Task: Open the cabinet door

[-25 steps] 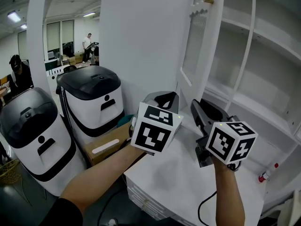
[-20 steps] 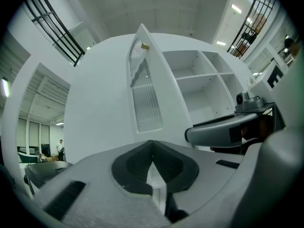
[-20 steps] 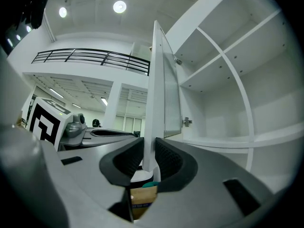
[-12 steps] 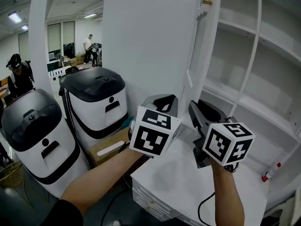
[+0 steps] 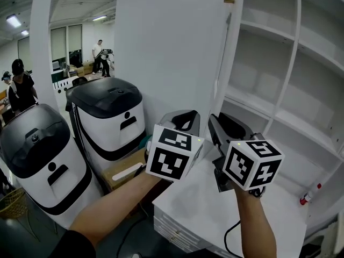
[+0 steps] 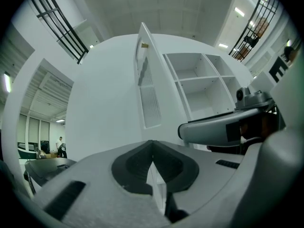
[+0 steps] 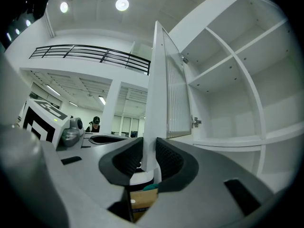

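Door (image 7: 164, 89) is hanging swung out at the cabinet's (image 5: 279, 90) left edge, its lower end showing between the jaws of my right claw (image 7: 148, 158), which have just been opening and aren't pinching it. I'm keeping my left claw (image 6: 152, 163) closed, empty, beside it.

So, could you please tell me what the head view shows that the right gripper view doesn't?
Only the head view shows the person's forearms and the red-capped marker. Only the right gripper view shows the black railing and the edge of the cabinet door in the gap of the right claw, whose jaws have just been opening. Both show the open door and white shelves.
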`<state>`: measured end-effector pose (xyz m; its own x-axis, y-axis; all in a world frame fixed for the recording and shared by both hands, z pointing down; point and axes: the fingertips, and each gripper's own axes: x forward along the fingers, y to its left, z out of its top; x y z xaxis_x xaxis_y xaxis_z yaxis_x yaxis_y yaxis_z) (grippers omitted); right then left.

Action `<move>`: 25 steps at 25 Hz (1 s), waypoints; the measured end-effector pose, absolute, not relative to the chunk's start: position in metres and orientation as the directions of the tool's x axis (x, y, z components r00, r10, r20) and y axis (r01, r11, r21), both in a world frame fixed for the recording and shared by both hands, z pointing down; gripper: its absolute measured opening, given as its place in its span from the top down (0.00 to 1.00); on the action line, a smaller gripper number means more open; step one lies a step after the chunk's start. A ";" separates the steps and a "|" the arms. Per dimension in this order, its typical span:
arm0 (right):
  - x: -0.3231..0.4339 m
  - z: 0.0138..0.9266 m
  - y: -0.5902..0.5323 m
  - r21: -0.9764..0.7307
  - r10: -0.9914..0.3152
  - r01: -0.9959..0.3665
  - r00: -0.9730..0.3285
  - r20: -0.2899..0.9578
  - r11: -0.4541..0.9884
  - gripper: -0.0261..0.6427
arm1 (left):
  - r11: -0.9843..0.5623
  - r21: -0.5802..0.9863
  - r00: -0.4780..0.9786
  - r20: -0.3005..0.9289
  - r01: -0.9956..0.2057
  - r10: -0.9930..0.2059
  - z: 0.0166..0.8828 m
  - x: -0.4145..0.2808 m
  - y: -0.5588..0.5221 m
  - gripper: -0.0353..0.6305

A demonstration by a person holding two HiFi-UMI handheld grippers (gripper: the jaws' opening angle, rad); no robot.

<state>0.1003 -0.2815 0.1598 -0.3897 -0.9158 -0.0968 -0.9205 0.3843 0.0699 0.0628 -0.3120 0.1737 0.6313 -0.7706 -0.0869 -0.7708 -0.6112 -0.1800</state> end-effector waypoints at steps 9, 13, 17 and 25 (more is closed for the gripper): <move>0.067 0.159 -0.296 0.082 -0.916 -0.923 -0.383 -0.118 0.376 0.81 | -0.601 -0.164 0.619 -0.101 -0.783 -0.779 0.170 0.031 -0.324 0.93; 0.056 0.158 -0.304 0.085 -0.919 -0.927 -0.373 -0.131 0.365 0.81 | -0.594 -0.158 0.611 -0.099 -0.789 -0.785 0.170 0.016 -0.331 0.93; 0.043 0.158 -0.313 0.082 -0.916 -0.925 -0.379 -0.130 0.370 0.80 | -0.589 -0.150 0.605 -0.101 -0.794 -0.790 0.173 0.002 -0.339 0.93; 0.023 0.160 -0.327 0.091 -0.919 -0.927 -0.373 -0.128 0.364 0.80 | -0.606 -0.140 0.620 -0.108 -0.783 -0.777 0.175 -0.013 -0.347 0.93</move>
